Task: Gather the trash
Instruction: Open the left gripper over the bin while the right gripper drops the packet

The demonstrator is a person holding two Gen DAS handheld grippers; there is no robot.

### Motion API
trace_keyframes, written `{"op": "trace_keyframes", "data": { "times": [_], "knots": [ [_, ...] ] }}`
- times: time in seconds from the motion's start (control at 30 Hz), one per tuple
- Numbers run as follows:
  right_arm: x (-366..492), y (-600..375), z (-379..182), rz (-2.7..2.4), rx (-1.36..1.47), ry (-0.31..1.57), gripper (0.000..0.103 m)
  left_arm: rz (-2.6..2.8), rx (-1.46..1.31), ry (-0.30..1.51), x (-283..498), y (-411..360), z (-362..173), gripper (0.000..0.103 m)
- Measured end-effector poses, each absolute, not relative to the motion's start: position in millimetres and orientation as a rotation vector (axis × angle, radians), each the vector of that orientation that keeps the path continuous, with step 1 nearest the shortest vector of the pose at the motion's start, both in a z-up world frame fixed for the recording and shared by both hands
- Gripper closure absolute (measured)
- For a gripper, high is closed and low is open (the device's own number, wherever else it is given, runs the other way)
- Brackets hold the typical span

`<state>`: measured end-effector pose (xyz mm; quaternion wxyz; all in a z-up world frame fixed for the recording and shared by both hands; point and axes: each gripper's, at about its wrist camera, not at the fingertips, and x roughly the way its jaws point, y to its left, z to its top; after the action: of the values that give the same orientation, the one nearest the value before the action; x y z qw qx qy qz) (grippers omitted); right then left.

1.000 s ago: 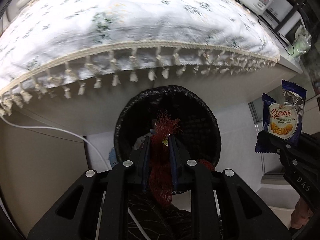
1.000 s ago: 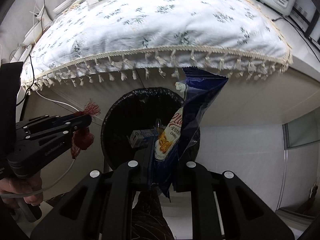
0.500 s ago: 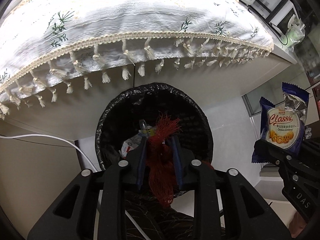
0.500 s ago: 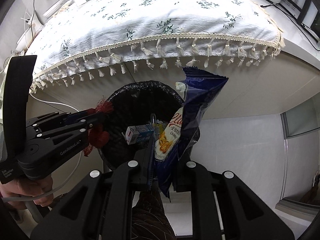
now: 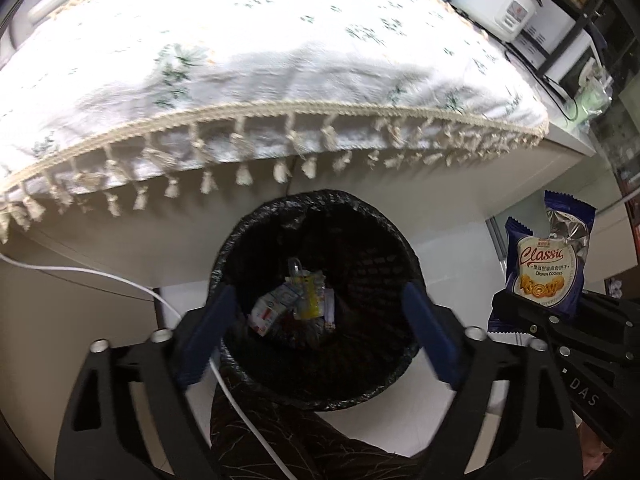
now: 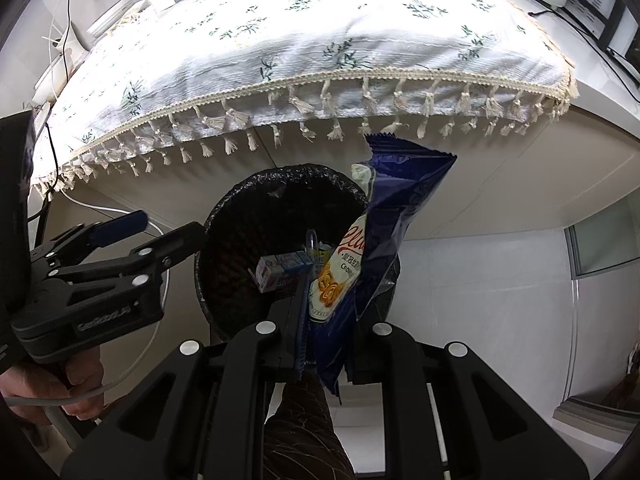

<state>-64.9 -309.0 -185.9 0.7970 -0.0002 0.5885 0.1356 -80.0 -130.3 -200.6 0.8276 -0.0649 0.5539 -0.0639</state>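
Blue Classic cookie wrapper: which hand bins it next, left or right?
Right. The right gripper is shut on the blue Classic cookie wrapper, which hangs at the rim of the black-lined round trash bin. The left gripper, above the bin, is opening with nothing between its fingers.

**Two wrist fisheyes, both tipped down over the bin**

The left wrist camera sits just behind the left claw (image 5: 316,332) and looks steeply down along its opening fingers, close above the black-lined trash bin (image 5: 240,240) at centre frame; the tasselled tablecloth (image 5: 240,80) fills 12 o'clock, and the right claw (image 5: 520,320) enters at 4 o'clock.

The right wrist camera looks the same way from further right, its own claw pinching a blue cookie wrapper (image 6: 400,200) at centre. It sees the left claw (image 6: 168,232) at 9 o'clock. Both views share bin, cloth and counter edge (image 6: 560,184).
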Motion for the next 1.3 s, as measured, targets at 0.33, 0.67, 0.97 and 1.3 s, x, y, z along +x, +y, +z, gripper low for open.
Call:
{"op": "trace_keyframes", "data": {
  "times": [0.33,0.67,0.97,1.3],
  "knots": [
    [-50.9,-282.5,-193.1,0.346,-0.029,1.253,0.090,-0.017,-0.159,1.130,-86.8,-92.1,-182.7,0.006],
    [-42.1,-249.7,-213.1,0.404,-0.076,1.285,0.090,0.063,-0.192,1.135,-88.8,-59.3,-182.6,0.006],
    [-32.1,-237.1,-224.3,0.403,-0.095,1.299,0.085,0.090,-0.206,1.144,-87.2,-41.3,-186.5,0.006],
    [-22.1,-240.6,-227.2,0.372,-0.090,1.280,0.050,0.087,-0.198,1.165,-80.5,-43.2,-196.3,0.006]
  ]
}}
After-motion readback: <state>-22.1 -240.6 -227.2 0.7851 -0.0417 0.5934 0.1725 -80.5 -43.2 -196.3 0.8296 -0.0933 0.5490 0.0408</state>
